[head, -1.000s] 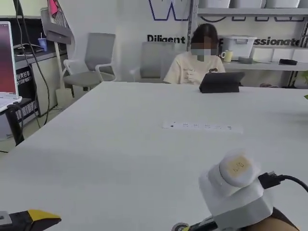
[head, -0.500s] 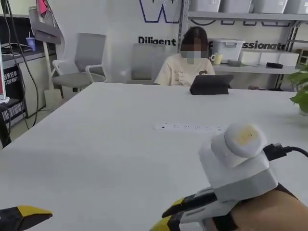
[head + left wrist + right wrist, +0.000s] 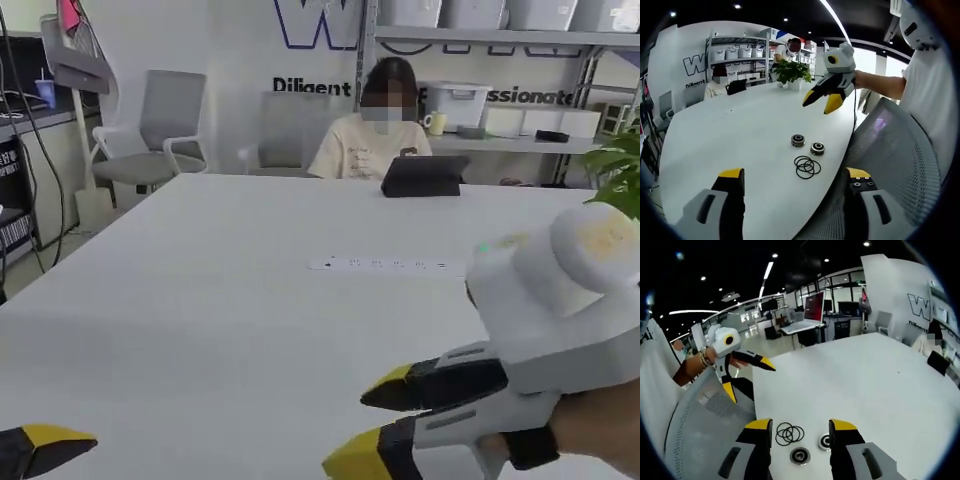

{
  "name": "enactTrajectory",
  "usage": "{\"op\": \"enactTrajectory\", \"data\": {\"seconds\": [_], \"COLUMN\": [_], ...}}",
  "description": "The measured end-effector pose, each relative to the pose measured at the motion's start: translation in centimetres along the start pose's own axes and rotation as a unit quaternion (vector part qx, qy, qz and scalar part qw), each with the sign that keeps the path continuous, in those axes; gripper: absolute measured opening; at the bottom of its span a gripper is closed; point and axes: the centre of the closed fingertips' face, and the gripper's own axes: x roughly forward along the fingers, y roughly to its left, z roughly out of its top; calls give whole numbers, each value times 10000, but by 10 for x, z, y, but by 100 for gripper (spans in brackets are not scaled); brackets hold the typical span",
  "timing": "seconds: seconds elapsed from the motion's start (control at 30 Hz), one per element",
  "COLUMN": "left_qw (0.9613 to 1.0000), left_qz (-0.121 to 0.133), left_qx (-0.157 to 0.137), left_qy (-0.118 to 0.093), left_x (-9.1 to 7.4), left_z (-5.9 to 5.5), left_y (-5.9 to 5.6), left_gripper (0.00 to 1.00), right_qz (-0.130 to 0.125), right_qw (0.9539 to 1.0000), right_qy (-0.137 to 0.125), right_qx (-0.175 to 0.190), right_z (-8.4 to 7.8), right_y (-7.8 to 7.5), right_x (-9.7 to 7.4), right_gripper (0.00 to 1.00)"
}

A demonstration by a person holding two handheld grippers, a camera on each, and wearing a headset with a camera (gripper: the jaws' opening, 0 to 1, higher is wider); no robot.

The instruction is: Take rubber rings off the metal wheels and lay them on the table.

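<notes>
Already, several black rubber rings (image 3: 806, 166) lie loose on the white table (image 3: 740, 135), just beside two metal wheels (image 3: 798, 140) near its edge. My left gripper (image 3: 795, 174) and right gripper (image 3: 820, 97) hover, jaws spread, empty. Stripping seems finished or paused; next I'd lower to check each wheel.

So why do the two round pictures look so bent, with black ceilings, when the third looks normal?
Head view: ordinary lens, even light, straight table edges, though the near right gripper looks soft and washed out. Left gripper view: fisheye bows the table rim, bright windows leave the ceiling dark. Right gripper view: same bowing, ceiling lights curve, yet the rubber rings look sharp.
</notes>
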Motion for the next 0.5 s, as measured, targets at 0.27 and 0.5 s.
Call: {"op": "enactTrajectory", "data": {"seconds": [0.27, 0.5], "left_qw": [9999, 9997], "left_qz": [66, 65], "left_qx": [-121, -198], "left_qy": [-97, -139], "left_x": [-2, -2], "left_z": [1, 2], "left_y": [2, 3], "left_gripper": [88, 92], "right_qz": [13, -117], "right_qw": [9988, 9969], "right_qy": [-482, -780], "right_qx": [39, 23], "right_z": [-1, -9], "right_y": [-2, -7], "right_x": [-22, -39], "right_gripper": [56, 69]}}
